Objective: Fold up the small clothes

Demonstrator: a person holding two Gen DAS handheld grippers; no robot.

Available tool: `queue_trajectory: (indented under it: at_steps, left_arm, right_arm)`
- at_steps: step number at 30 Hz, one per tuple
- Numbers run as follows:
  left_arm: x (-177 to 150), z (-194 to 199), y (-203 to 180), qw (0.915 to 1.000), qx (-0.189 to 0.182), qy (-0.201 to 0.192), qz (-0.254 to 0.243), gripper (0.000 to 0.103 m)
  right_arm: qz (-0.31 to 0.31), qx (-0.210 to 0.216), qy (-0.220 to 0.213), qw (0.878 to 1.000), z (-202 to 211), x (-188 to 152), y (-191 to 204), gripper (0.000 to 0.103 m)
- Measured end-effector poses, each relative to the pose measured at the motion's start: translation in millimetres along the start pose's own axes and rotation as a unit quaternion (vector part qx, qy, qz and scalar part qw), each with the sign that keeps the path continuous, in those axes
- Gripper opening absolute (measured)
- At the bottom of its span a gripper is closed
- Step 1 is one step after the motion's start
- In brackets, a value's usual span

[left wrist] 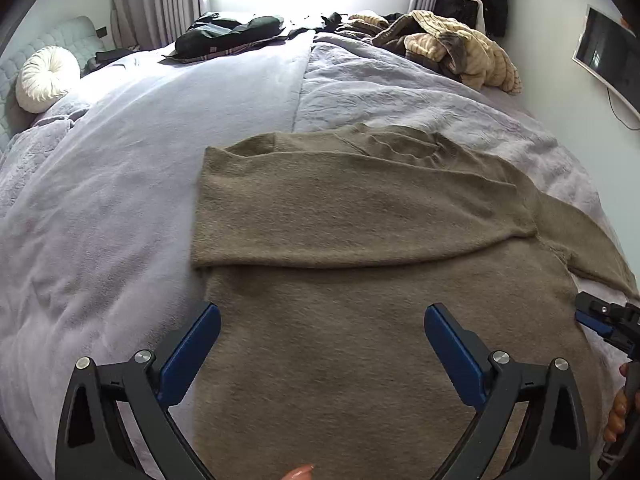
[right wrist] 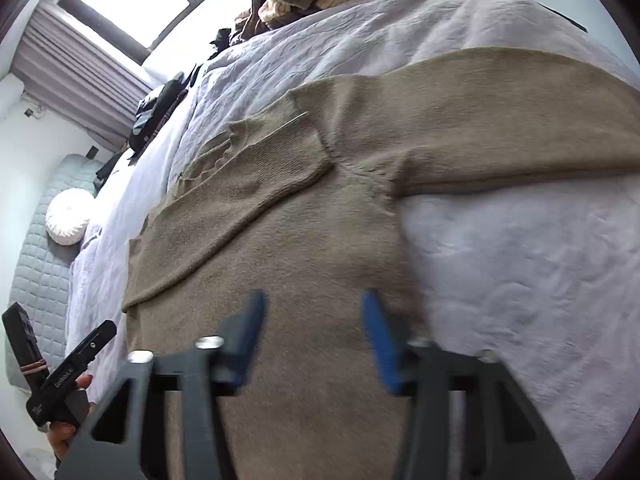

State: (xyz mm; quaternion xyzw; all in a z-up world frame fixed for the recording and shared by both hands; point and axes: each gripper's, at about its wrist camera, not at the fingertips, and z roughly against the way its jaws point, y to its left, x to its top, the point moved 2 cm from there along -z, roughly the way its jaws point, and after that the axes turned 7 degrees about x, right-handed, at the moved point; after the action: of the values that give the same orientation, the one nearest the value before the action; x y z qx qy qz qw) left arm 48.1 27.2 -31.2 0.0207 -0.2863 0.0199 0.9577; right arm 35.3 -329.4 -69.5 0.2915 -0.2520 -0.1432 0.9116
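An olive-brown knit sweater (left wrist: 360, 280) lies flat on the bed, its left sleeve (left wrist: 340, 208) folded across the chest. Its right sleeve (right wrist: 520, 120) stretches out to the right in the right wrist view. My left gripper (left wrist: 322, 320) is open and empty, hovering over the sweater's lower body, its left finger near the sweater's left edge. My right gripper (right wrist: 314, 312) is open and empty over the sweater (right wrist: 300, 260) near its right side edge; it also shows at the right edge of the left wrist view (left wrist: 604, 316).
The bed (left wrist: 120, 160) is covered with a lavender blanket. A pile of clothes (left wrist: 452, 48) lies at the far right, dark garments (left wrist: 228, 34) at the far middle, a white round pillow (left wrist: 46, 78) at the left. A wall screen (left wrist: 608, 52) hangs right.
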Motion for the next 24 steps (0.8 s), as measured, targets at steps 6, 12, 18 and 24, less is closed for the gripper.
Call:
queue_trajectory:
  at_steps: [6, 12, 18, 24]
  left_arm:
    - [-1, 5, -31, 0.9996, 0.009, 0.009, -0.023, 0.102]
    - [-8, 1, -54, 0.9994, -0.014, 0.027, -0.017, 0.102]
    - [-13, -2, -90, 0.9983, -0.025, 0.031, -0.041, 0.102]
    - [-12, -6, -125, 0.9968, -0.022, 0.038, -0.067, 0.102]
  right_arm:
    - [-0.012, 0.003, -0.016, 1.0, 28, -2, -23, 0.069]
    - [-0.046, 0.005, -0.031, 0.998, 50, -5, -58, 0.069]
    - [-0.094, 0.002, -0.085, 0.992, 86, 6, -102, 0.069]
    - [-0.176, -0.01, -0.168, 0.97, 126, 29, -154, 0.069]
